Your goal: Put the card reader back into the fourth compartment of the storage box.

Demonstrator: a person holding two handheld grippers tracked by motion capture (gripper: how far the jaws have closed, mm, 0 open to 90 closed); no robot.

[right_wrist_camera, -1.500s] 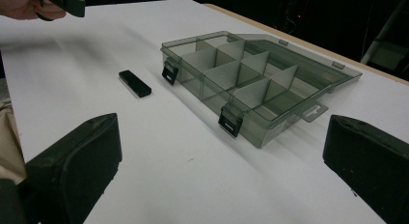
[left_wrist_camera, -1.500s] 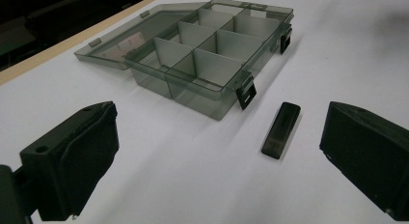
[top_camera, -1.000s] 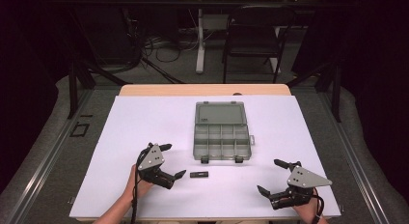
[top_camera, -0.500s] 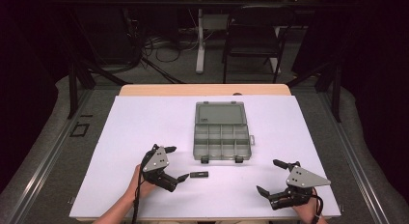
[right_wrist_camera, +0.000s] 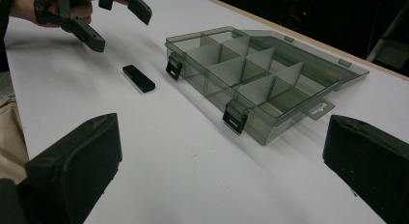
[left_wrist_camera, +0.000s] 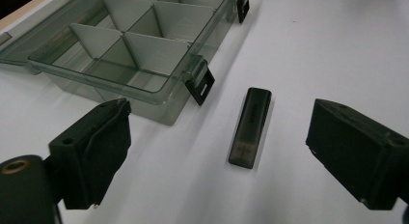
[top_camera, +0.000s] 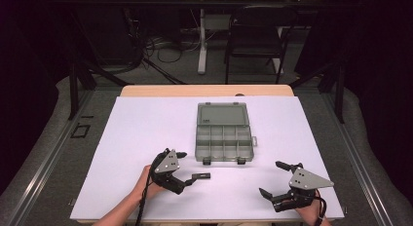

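Two grippers rest low over your white sheet point(top_camera: 146, 123), which covers a wooden table point(top_camera: 204, 90) in a dark room with a folding chair point(top_camera: 253, 38) and cables beyond. Your left gripper point(top_camera: 184, 168) has just been narrowing its jaws, wide apart astride the stick point(top_camera: 201, 176), not touching it. The stick lies just before the open case point(top_camera: 224, 133). Your right gripper point(top_camera: 272, 179) gapes, holding nothing.

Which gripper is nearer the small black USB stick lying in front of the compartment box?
Left. The left gripper sits right beside the USB stick, jaws open toward it, not touching. The right gripper rests well off to the stick's other side, near the table's edge.
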